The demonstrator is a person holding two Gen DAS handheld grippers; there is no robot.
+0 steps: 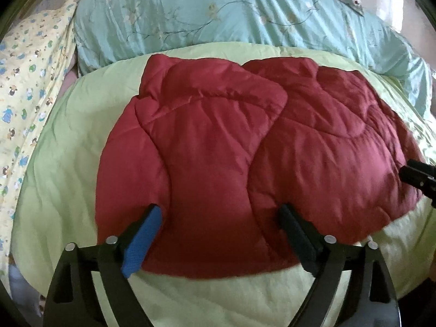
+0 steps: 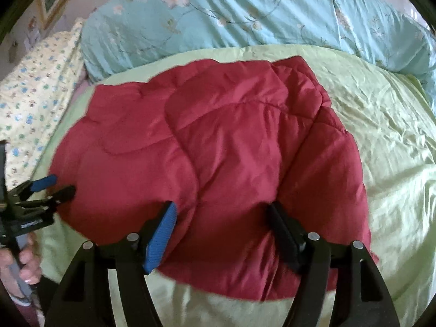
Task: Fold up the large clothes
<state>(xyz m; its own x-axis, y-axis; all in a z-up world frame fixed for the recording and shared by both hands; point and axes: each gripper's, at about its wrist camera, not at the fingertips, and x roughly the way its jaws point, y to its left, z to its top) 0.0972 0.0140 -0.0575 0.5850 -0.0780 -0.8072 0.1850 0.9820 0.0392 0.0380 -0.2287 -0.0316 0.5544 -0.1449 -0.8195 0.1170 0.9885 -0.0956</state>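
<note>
A dark red padded jacket lies folded on a pale green quilt, its sides laid over the middle. My left gripper stands open over the jacket's near left edge, and fabric lies between its wide-spread pads without being pinched. In the right wrist view the same jacket fills the gap of my right gripper, and both pads press on its bunched near hem. The left gripper shows at the jacket's left edge, held by a hand. Part of the right gripper shows at the jacket's right edge.
A turquoise floral duvet is heaped along the far side of the bed. A yellow patterned pillow lies at the left. Bare green quilt stretches to the right of the jacket. A picture frame hangs on the wall at the far left.
</note>
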